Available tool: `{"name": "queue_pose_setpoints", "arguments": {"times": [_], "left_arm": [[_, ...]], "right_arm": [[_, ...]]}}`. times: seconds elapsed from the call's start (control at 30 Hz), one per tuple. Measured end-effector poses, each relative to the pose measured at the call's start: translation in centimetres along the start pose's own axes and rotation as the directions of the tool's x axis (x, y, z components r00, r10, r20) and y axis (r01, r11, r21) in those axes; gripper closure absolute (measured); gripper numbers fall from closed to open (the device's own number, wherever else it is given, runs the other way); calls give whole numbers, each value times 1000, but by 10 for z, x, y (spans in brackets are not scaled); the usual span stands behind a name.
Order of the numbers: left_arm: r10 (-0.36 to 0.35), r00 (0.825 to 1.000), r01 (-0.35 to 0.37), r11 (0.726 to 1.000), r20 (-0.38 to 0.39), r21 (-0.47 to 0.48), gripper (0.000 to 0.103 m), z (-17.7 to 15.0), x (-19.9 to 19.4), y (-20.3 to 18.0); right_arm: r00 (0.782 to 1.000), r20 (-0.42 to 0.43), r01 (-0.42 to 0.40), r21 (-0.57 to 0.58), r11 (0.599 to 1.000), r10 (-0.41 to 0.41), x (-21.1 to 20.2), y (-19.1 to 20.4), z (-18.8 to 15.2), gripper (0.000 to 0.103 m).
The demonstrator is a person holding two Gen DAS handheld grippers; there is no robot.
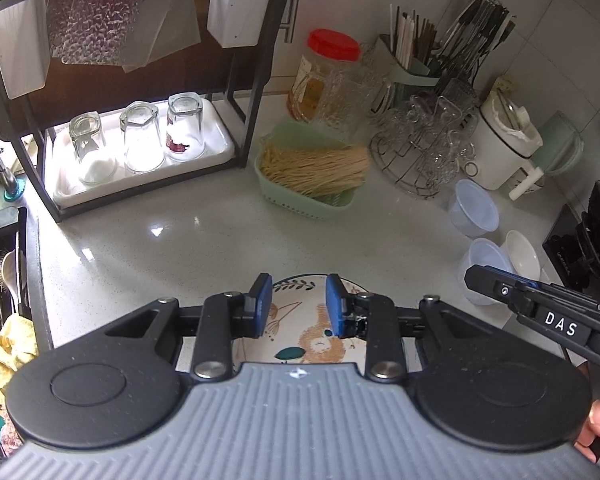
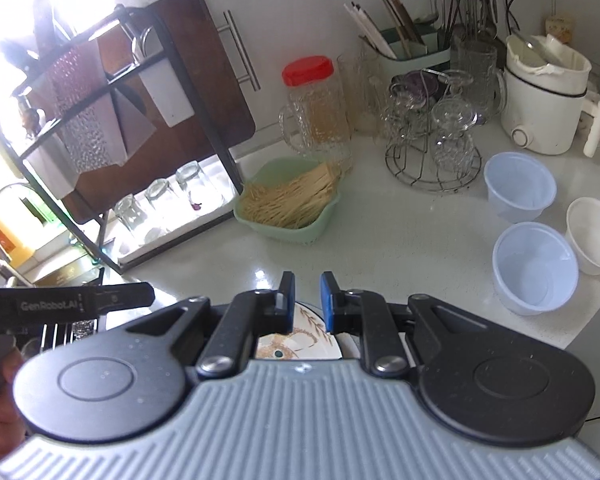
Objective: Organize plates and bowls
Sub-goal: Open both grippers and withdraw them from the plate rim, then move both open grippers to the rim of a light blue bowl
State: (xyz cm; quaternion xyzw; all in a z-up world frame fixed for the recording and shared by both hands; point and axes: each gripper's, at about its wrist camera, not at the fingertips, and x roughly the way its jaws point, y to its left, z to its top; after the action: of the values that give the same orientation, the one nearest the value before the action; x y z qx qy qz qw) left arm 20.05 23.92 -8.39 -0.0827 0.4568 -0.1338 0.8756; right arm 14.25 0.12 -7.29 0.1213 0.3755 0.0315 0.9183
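A plate (image 1: 300, 332) with a bear and leaf print lies flat on the white counter at its near edge, partly hidden under both grippers (image 2: 296, 344). My left gripper (image 1: 299, 284) hovers above it, blue pads apart with nothing between them. My right gripper (image 2: 307, 280) hangs over the same plate, its jaws only a narrow gap apart and empty. Two clear plastic bowls (image 2: 520, 188) (image 2: 536, 268) and a white bowl (image 2: 596, 236) stand upright to the right. Each gripper shows side-on in the other view, the right one (image 1: 470, 278) and the left one (image 2: 150, 292).
A black dish rack (image 1: 236, 92) holds upturned glasses on a white tray at the back left. A green basket of dry noodles (image 1: 312, 172), a red-lidded jar (image 1: 328, 76), a wire glass stand (image 1: 424, 148) and a white pot (image 1: 508, 148) line the back. The sink (image 1: 4, 280) is left, the stove (image 1: 592, 248) right.
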Motion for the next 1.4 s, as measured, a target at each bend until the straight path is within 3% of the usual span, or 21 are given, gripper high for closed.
{"name": "queue_pose_setpoints", "arguments": {"times": [0.3, 0.67, 0.83, 1.07, 1.4], "left_arm": [[6, 996, -6, 1000, 88, -3, 69, 0, -28, -26], [78, 988, -67, 994, 131, -89, 69, -10, 4, -110], [103, 989, -88, 987, 109, -135, 69, -18, 19, -158], [128, 989, -119, 987, 79, -106, 69, -30, 42, -225], [129, 990, -126, 990, 50, -64, 69, -42, 69, -277]], "right_arm": [[999, 30, -34, -15, 999, 35, -21, -13, 7, 85], [990, -14, -139, -142, 980, 138, -17, -79, 20, 85], [987, -14, -162, -152, 975, 161, -25, -127, 26, 85], [985, -19, -174, -133, 976, 173, -30, -187, 26, 85], [989, -21, -144, -89, 986, 143, -37, -251, 9, 85]]}}
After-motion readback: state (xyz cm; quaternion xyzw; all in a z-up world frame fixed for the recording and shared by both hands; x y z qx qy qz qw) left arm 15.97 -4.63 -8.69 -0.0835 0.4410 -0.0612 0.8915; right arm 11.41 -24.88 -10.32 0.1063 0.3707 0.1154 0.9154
